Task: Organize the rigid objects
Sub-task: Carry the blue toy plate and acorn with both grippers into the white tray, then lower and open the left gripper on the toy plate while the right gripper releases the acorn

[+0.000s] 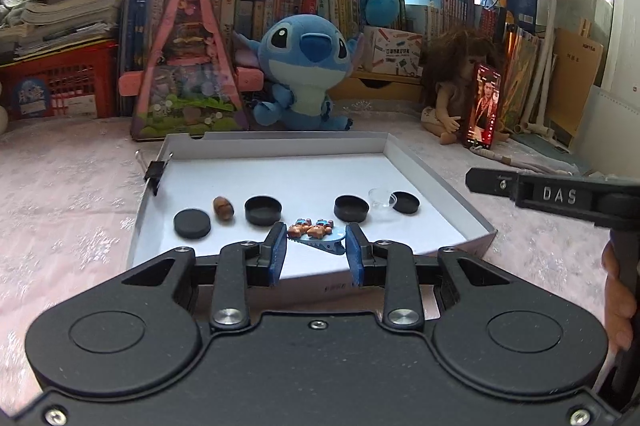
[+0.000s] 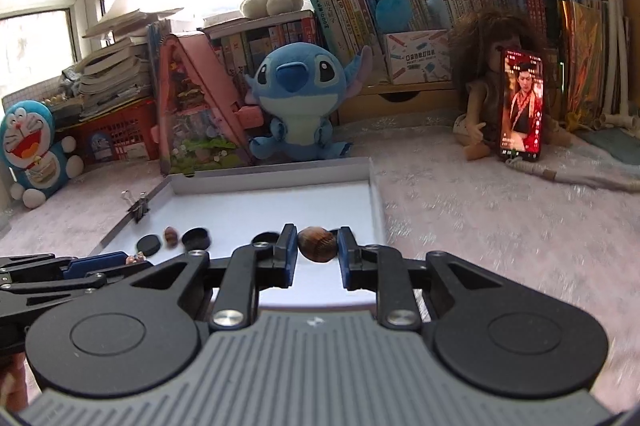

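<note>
**Both tongs loaded above the white tray**

A bench (image 1: 60, 185) draped in pale pink, glittery cloth carried everything. Along its far edge stood rows of books, a blue plush toy (image 1: 302, 73), a pink triangular toy box (image 1: 188, 65), a long-haired doll (image 1: 448, 93) and an upright phone (image 1: 483, 105), closing off that side. The cloth to the right of the tray lay bare.

Nearer sat a shallow white cardboard tray (image 1: 436, 181) with low walls; a black binder clip (image 1: 154, 171) gripped its left wall. In a row on its floor lay a flat black disc (image 1: 192, 223), a small brown nut (image 1: 223, 208), two black round caps (image 1: 263, 210) (image 1: 351, 207), a clear plastic cup (image 1: 382, 199) and another black lid (image 1: 406, 202). The tray's far half was open floor.

The left tongs (image 1: 316, 236) pinched a light-blue hair clip (image 1: 320, 238) topped with tiny bears, above the tray's near edge. The right tongs (image 2: 317, 246) were clamped on a brown ridged walnut (image 2: 317, 244), above the tray's near right part.
</note>
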A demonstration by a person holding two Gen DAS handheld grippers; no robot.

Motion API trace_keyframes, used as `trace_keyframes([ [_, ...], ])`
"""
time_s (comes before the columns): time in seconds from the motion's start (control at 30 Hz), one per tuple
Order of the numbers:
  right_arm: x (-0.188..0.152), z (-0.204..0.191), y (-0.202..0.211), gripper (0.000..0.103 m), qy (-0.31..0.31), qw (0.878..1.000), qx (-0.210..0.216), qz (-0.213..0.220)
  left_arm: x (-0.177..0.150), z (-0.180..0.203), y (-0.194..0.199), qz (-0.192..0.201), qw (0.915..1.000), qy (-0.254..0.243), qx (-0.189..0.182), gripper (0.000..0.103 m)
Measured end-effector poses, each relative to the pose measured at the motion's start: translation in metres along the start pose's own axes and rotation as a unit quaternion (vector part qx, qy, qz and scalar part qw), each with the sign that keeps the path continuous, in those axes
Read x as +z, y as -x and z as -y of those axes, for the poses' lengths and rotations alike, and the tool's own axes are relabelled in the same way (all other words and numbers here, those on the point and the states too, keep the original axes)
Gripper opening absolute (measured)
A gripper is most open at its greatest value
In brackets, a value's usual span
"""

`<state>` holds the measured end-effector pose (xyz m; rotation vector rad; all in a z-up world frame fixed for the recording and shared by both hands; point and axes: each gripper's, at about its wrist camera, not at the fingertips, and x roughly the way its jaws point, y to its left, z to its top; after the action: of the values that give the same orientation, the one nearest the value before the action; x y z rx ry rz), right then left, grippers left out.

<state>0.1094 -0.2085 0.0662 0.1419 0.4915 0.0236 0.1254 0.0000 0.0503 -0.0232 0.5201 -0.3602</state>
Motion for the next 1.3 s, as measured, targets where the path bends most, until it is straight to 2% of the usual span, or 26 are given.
trace_keyframes([
  [0.27,0.023,0.025,-0.034,0.026,-0.047,0.997,0.004,-0.06,0.021,0.0,-0.04,-0.023,0.9997,-0.001,0.002,0.03],
  [0.47,0.031,0.033,-0.061,0.026,-0.074,0.993,-0.001,-0.096,0.031,0.001,-0.07,-0.04,0.999,-0.005,0.018,0.03],
  [0.9,0.035,0.033,-0.098,0.026,-0.085,0.986,-0.022,-0.138,0.031,0.005,-0.106,-0.067,0.997,-0.013,0.036,0.03],
  [1.3,0.035,0.023,-0.111,0.027,-0.065,0.985,-0.052,-0.15,0.032,0.007,-0.118,-0.07,0.9959,-0.027,0.049,0.03],
])
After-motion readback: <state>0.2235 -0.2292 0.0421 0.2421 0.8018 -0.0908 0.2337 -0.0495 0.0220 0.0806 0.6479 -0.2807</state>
